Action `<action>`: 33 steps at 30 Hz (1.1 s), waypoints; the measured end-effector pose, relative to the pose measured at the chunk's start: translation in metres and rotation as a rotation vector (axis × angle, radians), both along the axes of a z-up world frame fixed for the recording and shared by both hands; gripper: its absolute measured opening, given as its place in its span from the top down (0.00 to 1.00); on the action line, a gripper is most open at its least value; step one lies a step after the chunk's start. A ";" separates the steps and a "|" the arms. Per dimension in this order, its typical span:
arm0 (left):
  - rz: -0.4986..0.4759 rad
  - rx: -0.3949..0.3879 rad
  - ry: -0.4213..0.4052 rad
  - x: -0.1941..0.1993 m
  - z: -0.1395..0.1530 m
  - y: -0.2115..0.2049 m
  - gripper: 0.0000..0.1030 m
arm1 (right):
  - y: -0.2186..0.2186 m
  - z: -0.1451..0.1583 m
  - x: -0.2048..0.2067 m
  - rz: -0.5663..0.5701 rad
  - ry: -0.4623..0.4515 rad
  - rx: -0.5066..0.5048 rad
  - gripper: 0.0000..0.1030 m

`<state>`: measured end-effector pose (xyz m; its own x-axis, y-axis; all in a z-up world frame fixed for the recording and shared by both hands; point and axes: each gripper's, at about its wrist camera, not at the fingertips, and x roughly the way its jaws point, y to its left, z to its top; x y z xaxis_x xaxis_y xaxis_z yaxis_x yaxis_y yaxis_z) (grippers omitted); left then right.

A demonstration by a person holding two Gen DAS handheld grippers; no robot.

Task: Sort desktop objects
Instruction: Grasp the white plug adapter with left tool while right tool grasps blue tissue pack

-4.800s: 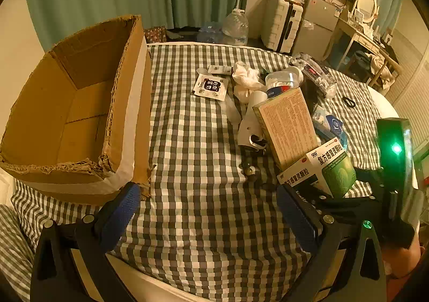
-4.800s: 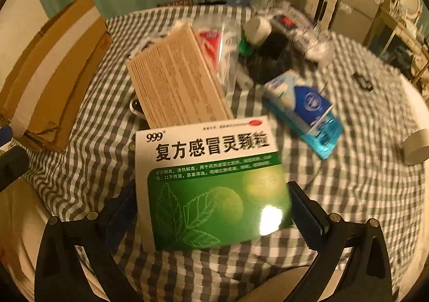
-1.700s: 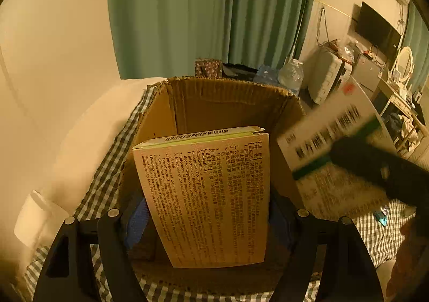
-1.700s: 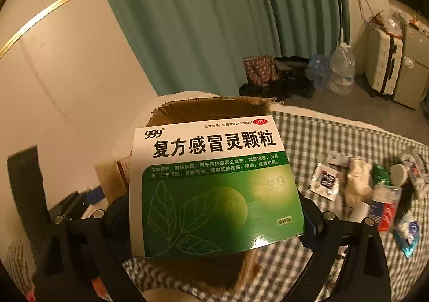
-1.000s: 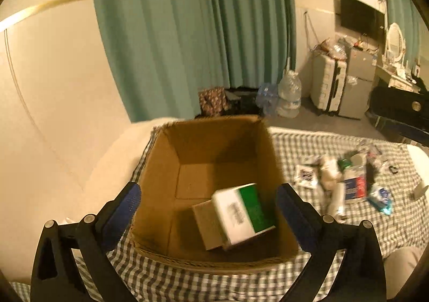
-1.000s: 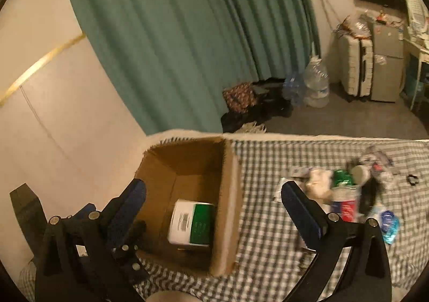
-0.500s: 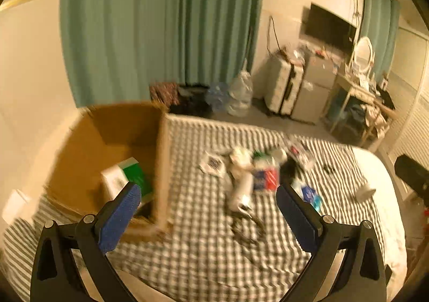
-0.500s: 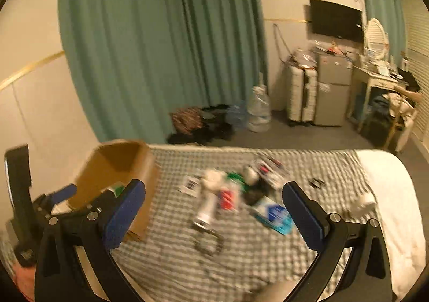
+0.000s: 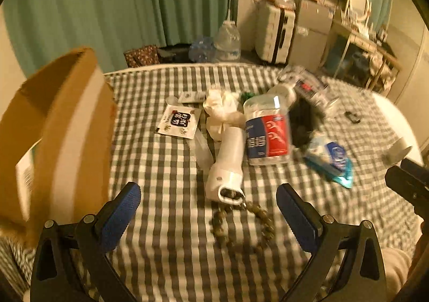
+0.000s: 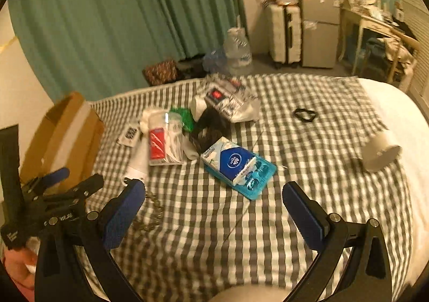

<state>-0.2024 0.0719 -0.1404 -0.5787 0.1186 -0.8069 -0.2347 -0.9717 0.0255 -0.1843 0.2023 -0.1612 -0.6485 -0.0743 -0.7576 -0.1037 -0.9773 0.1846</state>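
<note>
Currently, status by component:

Left gripper [image 9: 207, 206]: jaws spread wide, holding nothing, above the checked cloth [image 9: 166, 253].
Right gripper [image 10: 213, 201]: jaws spread wide, holding nothing.
Landmark: white flashlight [image 9: 228, 165], lying flat, ahead of the left gripper.
Bead bracelet [image 9: 241, 224]: just in front of the flashlight, apparently clipped to its end.
Cotton-swab jar [image 9: 268, 130]: touching the flashlight's right side.
Blue tissue pack [image 10: 238, 165]: right of the flashlight, nearest the right gripper.
Cardboard box [image 9: 53, 141]: well left of the flashlight; destination.
Risk: lifting the flashlight may drag the bracelet; motion blur suggests speed, so a hasty pinch could roll the jar.
</note>
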 end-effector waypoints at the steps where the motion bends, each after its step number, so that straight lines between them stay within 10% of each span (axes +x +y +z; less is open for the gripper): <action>1: -0.012 -0.014 -0.010 -0.006 -0.007 0.004 0.00 | 0.000 -0.006 -0.006 0.006 -0.010 0.015 0.00; 11: -0.102 -0.073 -0.102 -0.056 -0.067 0.034 0.11 | 0.002 -0.075 -0.089 0.083 -0.149 0.101 0.03; 15: -0.147 -0.083 -0.153 -0.058 -0.080 0.041 0.56 | -0.004 -0.088 -0.093 0.109 -0.185 0.131 0.30; 33: -0.089 -0.009 -0.020 0.011 0.023 -0.006 0.58 | -0.017 -0.013 -0.016 0.037 -0.057 0.040 0.33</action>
